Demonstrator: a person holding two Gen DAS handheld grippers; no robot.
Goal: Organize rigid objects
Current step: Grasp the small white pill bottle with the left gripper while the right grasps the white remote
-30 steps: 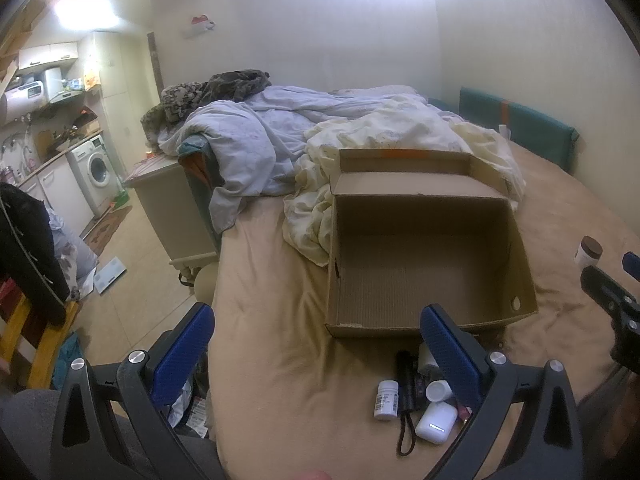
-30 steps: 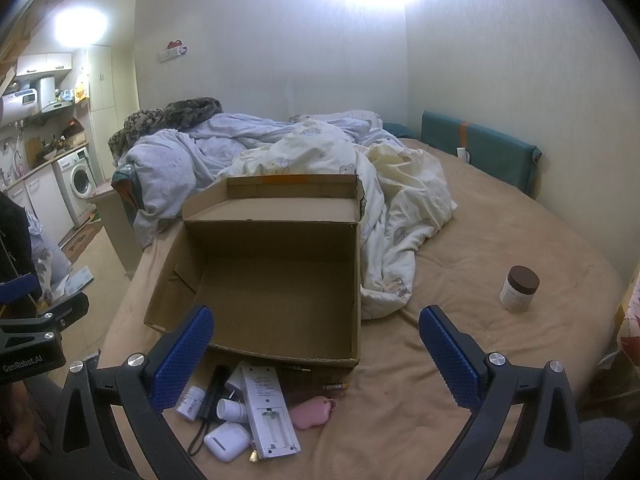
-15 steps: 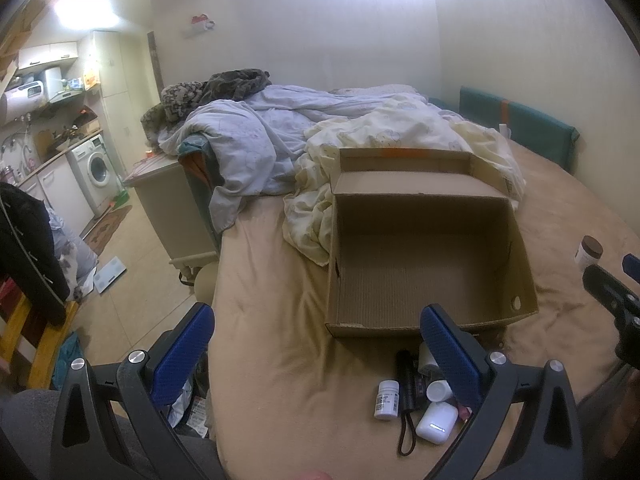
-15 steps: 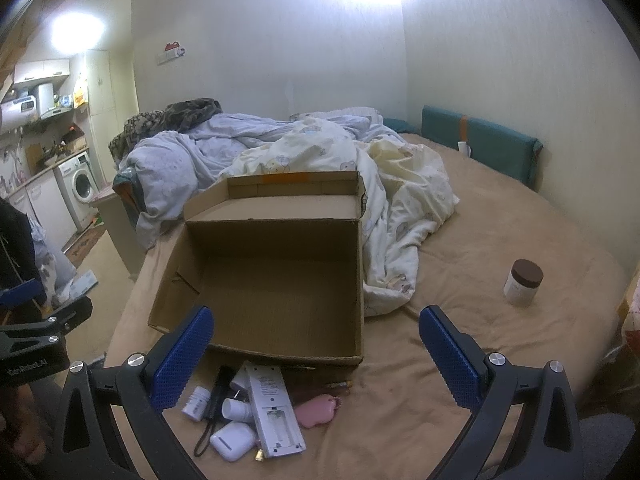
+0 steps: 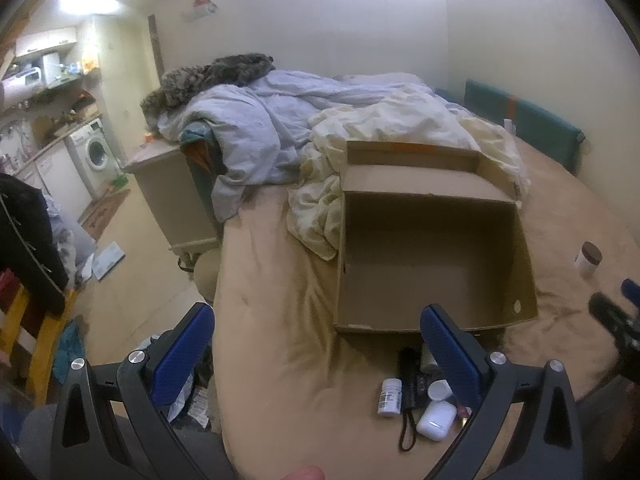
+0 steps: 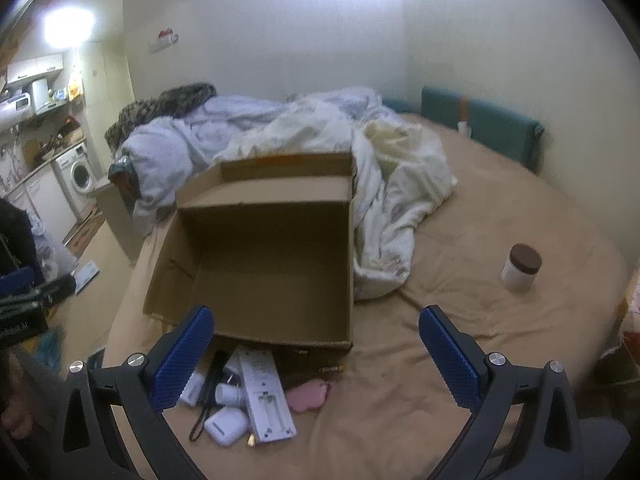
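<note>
Cardboard box [image 6: 268, 264] sits open and empty on the tan bed [image 6: 500, 208], its near wall just behind a small heap of rigid items that have not yet gone in. Sorting appears to be at its very start: nothing is in hand and nothing lies inside the box.

Going left to right in the right wrist view, the heap holds a small white pill bottle [image 5: 390, 396], a black corded device [image 6: 214, 372], a white earbud-style case [image 6: 224, 426], a white remote [image 6: 266, 394] lying face down, and a pink soft-looking case [image 6: 308, 394]. They touch or overlap one another, so a clean grip on one piece will likely nudge its neighbours. Farther right, well apart from the rest, a white jar with a brown lid [image 6: 520, 268] stands upright on the sheet. Rumpled bedding [image 6: 380, 184] crowds the far and right sides of the box.

The left tongs [image 5: 316, 344] hover above the bed edge, spread wide with nothing between the blue pads. The right tongs [image 6: 316, 344] are equally wide and empty, poised over the heap.

The next move probably calls for lowering one pair onto an outer item, perhaps the earbud case or remote, closing on its narrow sides, then lifting it over the low front wall.
</note>
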